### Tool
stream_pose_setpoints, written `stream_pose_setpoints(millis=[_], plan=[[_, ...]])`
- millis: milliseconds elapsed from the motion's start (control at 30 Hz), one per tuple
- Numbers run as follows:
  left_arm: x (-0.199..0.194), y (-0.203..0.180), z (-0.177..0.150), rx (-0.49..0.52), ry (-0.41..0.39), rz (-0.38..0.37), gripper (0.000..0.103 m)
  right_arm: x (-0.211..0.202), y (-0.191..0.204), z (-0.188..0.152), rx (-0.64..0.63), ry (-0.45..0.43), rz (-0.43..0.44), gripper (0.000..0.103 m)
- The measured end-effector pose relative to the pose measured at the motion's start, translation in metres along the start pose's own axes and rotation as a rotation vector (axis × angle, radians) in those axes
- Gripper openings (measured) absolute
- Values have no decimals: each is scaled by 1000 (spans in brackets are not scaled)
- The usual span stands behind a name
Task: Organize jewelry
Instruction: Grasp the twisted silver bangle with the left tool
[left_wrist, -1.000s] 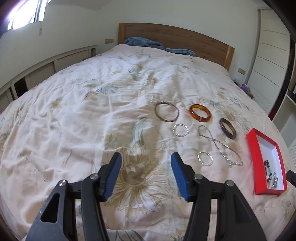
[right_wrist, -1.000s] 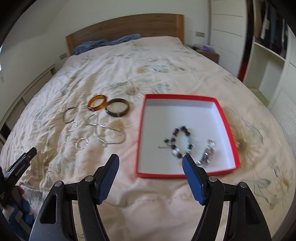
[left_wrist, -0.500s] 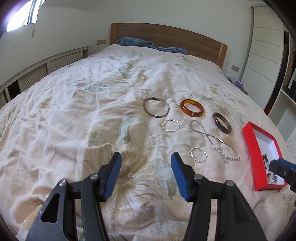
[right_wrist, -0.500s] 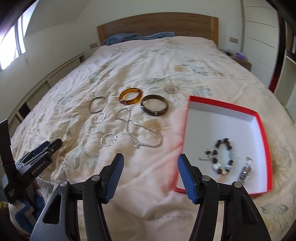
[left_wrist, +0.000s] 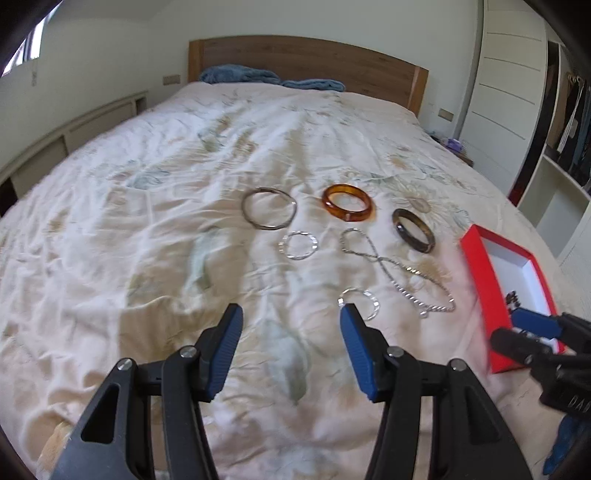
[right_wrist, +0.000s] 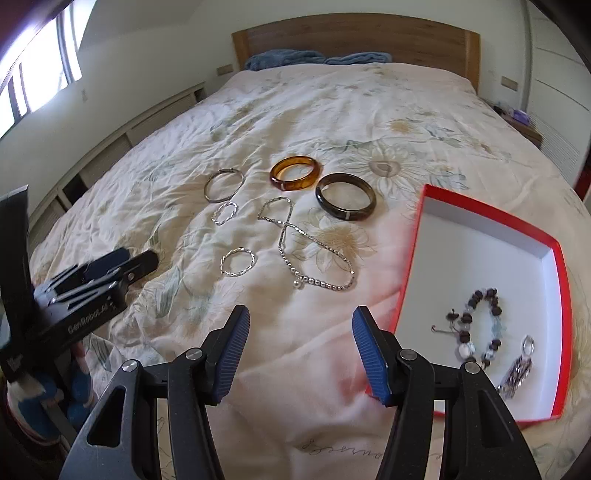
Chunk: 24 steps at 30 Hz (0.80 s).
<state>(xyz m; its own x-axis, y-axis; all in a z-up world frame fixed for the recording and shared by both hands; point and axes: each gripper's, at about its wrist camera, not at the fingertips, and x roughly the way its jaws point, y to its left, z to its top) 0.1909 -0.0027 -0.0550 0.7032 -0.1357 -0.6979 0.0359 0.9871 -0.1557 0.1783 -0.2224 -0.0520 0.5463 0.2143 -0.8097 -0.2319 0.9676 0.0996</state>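
Left wrist view first: my left hand-held gripper (left_wrist: 291, 317) stands spread with nothing between its blue pads, over the bed (left_wrist: 147, 221). Just ahead of its right pad lies a small twisted silver ring (left_wrist: 359, 298), thin and light, stiff enough to pinch across its rim but likely to sink into the soft quilt. Beyond it the silver chain (left_wrist: 399, 269) lies looped and limp; I judge it will slide and dangle, so I would take it where strands cross. The red box (left_wrist: 480, 280) sits to the right, with my right hand-held gripper (left_wrist: 532, 328) over its near corner

Right wrist view: the right hand-held gripper (right_wrist: 301, 325), whose jaws have just been closing, is half spread and empty. The chain (right_wrist: 314, 251) lies just ahead; the amber bangle (right_wrist: 294, 173) and dark bangle (right_wrist: 345, 197) farther off look rigid, smooth and slippery. The box (right_wrist: 410, 280) is just to its right, holding a beaded bracelet (right_wrist: 476, 325)
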Motion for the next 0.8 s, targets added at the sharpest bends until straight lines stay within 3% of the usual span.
stream_pose_setpoints(millis=[267, 500, 733, 800], plan=[[33, -6, 13, 11, 69, -70, 52, 16, -2, 17, -42, 26, 9, 57], [61, -20, 11, 63, 136, -109, 38, 34, -1, 26, -79, 55, 12, 57], [96, -26, 7, 97, 216, -114, 35, 54, 2, 30, -112, 98, 9, 57], [103, -25, 7, 106, 217, -92, 21, 60, 2, 31, -116, 109, 2, 57]])
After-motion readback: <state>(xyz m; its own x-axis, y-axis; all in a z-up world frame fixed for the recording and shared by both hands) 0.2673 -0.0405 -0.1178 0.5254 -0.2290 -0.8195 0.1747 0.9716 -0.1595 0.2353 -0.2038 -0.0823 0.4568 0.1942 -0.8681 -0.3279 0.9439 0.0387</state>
